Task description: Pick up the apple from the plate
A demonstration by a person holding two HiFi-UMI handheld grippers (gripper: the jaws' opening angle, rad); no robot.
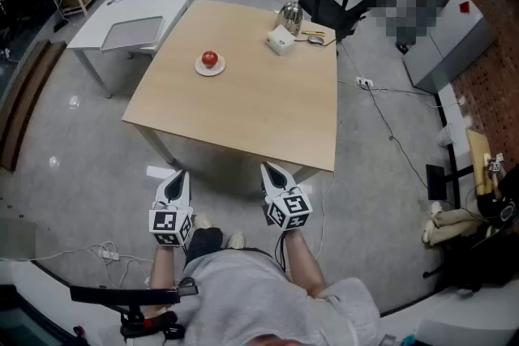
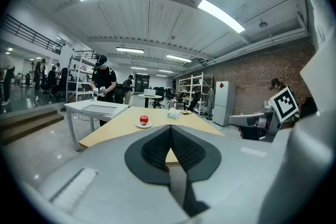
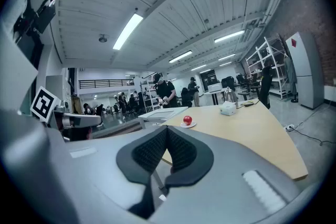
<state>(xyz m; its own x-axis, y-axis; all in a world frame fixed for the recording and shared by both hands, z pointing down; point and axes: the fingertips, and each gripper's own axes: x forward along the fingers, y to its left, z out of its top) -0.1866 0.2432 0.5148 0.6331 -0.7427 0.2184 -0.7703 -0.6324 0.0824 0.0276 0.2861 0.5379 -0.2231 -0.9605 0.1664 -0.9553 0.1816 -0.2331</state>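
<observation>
Judging the apple (image 1: 210, 58) first: small, red and round, resting on a white plate (image 1: 199, 69) toward the far left part of the desk (image 1: 243, 117), well apart from both hand-held grippers. Probably firm and fairly light, with a smooth, waxy skin likely to slip between flat pads and to roll on the plate if nudged off-centre. Not fragile as such, though liable to bruise under a hard squeeze. Best taken across the widest part, pads on opposite sides and clear of the plate's rim, closing only until snug. Worth remembering too that the plate looks light and lies loose on the desk, so apt to slide if bumped.

Held low at the near edge of the desk, side by side in front of the person's body: left hand-held gripper (image 1: 180, 174) and right hand-held gripper (image 1: 268, 168), both pointing forward over the desk and tipped slightly downward. Seen along the left one's own jaws: pads closed tip to tip, nothing between them, apple and plate far ahead, just left of the tips. Same on the right: jaws fully together, empty, apple showing just right of the tips, a long way off. Needing to open wide before any approach. Elsewhere, near the far right corner of the desk: a white box (image 1: 280, 40) and a metal kettle (image 1: 289, 15), well clear of the plate.
</observation>
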